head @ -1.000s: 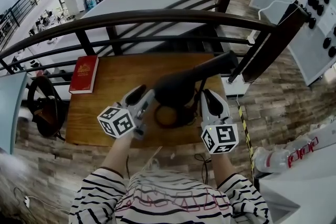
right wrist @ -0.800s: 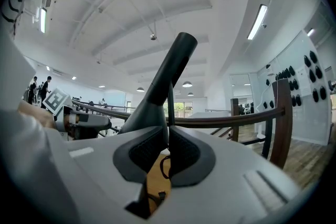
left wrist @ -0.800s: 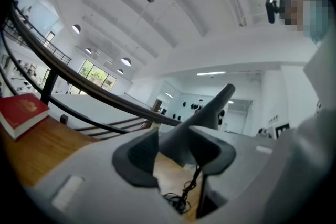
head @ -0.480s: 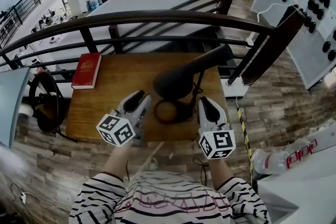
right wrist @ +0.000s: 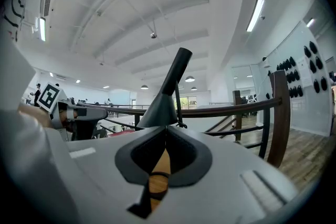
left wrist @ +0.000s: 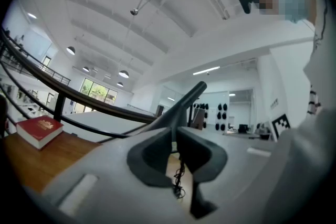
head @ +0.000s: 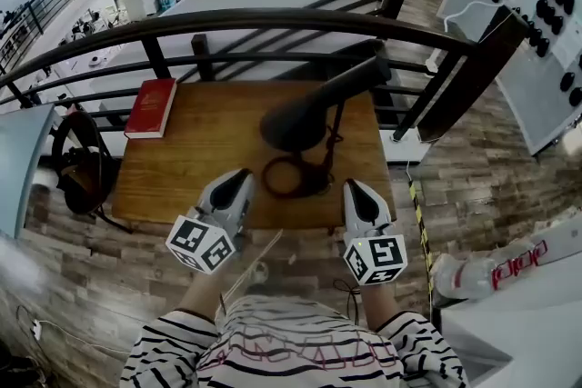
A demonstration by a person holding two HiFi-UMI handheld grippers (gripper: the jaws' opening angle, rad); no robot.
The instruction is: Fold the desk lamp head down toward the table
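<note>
Nearest, the left hand-held gripper [head: 243, 176] and the right hand-held gripper [head: 354, 187] hung level over the near edge of the surface [head: 205, 150], well apart from each other. The jaws of both had just been closing: the left pair stood all but together with a thin slit between them, the right pair fully together, and neither held anything. Between the two, just inside the near edge, lay the lamp's ring base [head: 287, 178], touched by neither gripper. Above it the lamp head [head: 293, 124] tilted over the right half of the surface, and its arm [head: 350, 84] slanted up and back to the right, ending close to the railing [head: 273, 19]. The left half lay bare and open as far as a red book [head: 151, 107] at the far left corner. The railing ran close behind the far edge, and a dark post [head: 473, 73] stood off the right side.
</note>
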